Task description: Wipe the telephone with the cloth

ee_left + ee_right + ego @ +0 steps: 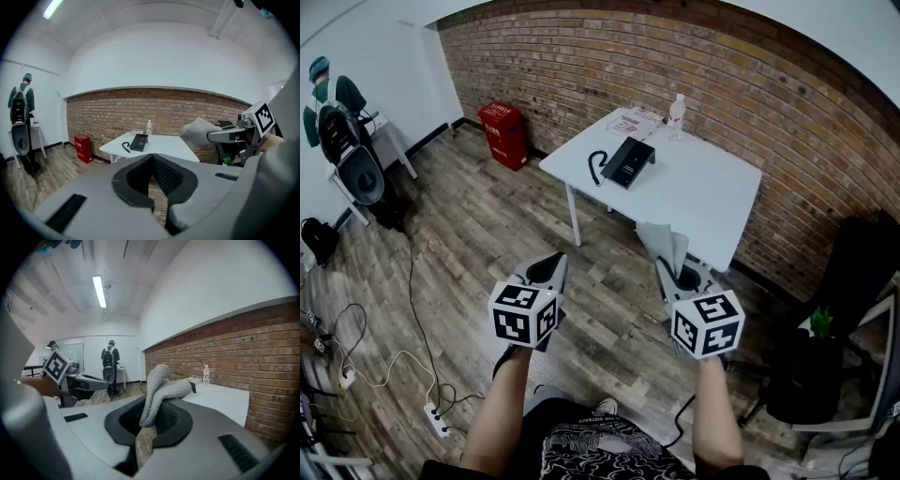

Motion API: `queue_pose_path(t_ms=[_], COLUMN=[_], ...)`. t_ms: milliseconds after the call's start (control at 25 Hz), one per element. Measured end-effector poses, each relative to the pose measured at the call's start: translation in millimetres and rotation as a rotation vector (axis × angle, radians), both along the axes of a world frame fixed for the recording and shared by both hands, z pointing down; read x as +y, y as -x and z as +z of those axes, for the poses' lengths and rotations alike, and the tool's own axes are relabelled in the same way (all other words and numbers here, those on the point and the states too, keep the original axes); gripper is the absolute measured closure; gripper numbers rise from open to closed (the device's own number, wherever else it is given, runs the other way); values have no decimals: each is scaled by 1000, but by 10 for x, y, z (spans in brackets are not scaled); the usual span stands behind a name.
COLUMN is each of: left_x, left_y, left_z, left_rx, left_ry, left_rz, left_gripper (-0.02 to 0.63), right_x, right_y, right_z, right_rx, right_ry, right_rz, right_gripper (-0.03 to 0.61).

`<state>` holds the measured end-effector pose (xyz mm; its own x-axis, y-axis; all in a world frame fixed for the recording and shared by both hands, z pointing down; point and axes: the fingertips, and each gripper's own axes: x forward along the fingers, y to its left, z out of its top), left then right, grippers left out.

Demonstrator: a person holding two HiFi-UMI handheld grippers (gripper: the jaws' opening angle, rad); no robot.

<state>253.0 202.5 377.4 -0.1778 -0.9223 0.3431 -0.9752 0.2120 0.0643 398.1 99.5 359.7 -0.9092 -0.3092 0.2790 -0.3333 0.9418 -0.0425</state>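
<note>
**Cloth gripped, telephone yet to be reached**

The person stands well back from the white table [712, 197], both tools held out low over the wooden floor. The right gripper [673, 274] has its jaws closed on the grey cloth [664, 242], which is pinched near its lower end so that a folded flap stands free above the tips. The left gripper [548, 272] has its jaws pressed together with nothing between them. The black telephone [626, 161] lies on the far left part of the table, its coiled cord trailing off its left side. A bottle [677, 114] and some papers [635, 122] sit just behind it.

To my eye the step in hand is the approach. It would go best if the person came close enough to lay the loose flap flat on the handset, rather than dabbing with the jaw tips. The empty left tool could steady the telephone so that it does not slide towards the edge.

As for writing, the red box [504, 134] on the floor carries pale lettering, and the bottle has a red label. The papers show print too, but all of it is too small to read.
</note>
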Motion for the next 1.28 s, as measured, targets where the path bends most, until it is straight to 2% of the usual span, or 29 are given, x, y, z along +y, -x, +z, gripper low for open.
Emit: queue_pose_path(t_ms=[280, 520, 760, 1040, 1280], left_x=[-144, -320, -626, -1014, -1291], left_y=[90, 376, 910, 1693, 2267], left_z=[79, 171, 231, 213, 171], left_rx=[7, 15, 30, 37, 43], left_ry=[5, 13, 12, 26, 18], left_rz=[4, 15, 51, 131, 189], left_gripper=[607, 607, 607, 607, 607], right_x=[-123, -241, -439, -710, -924], right_y=[103, 397, 938, 1711, 2223], right_z=[76, 142, 201, 143, 116], right_rx=[5, 25, 47, 76, 98], right_ry=[6, 5, 11, 12, 12], right_rz=[-5, -4, 15, 74, 136], right_gripper=[568, 568, 568, 568, 568])
